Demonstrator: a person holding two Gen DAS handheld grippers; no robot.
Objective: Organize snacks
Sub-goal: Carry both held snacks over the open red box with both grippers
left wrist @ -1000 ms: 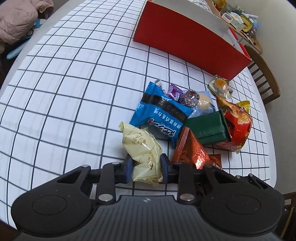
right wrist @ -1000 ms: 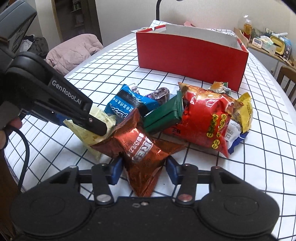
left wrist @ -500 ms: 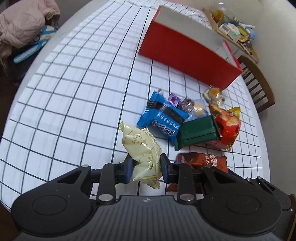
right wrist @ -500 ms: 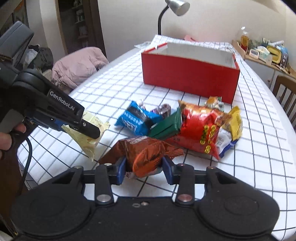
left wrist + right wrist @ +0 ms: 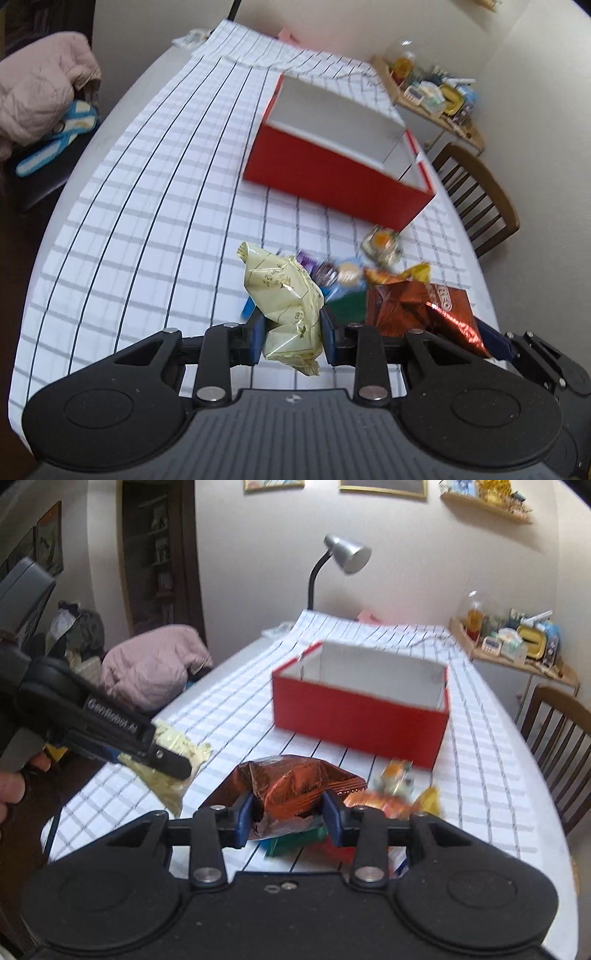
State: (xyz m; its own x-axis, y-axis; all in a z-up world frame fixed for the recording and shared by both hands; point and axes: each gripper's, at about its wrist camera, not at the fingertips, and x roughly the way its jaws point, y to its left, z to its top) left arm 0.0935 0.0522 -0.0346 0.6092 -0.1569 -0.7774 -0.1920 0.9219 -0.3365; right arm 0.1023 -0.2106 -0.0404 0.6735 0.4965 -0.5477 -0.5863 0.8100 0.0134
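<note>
Pale-yellow packet [image 5: 284, 299] pinched in left tool [image 5: 291, 332], brown packet [image 5: 291, 786] in right tool [image 5: 288, 819]; lamp [image 5: 341, 559] only right-view.

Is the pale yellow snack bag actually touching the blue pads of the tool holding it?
Touching. The left wrist view shows the pale yellow bag squeezed between the left gripper's blue pads, which press into both its sides.

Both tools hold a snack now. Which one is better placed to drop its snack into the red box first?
Probably the right tool: its brown bag lines up with the open red box straight ahead. The left tool, gripping the yellow bag, sits off to the side.
</note>
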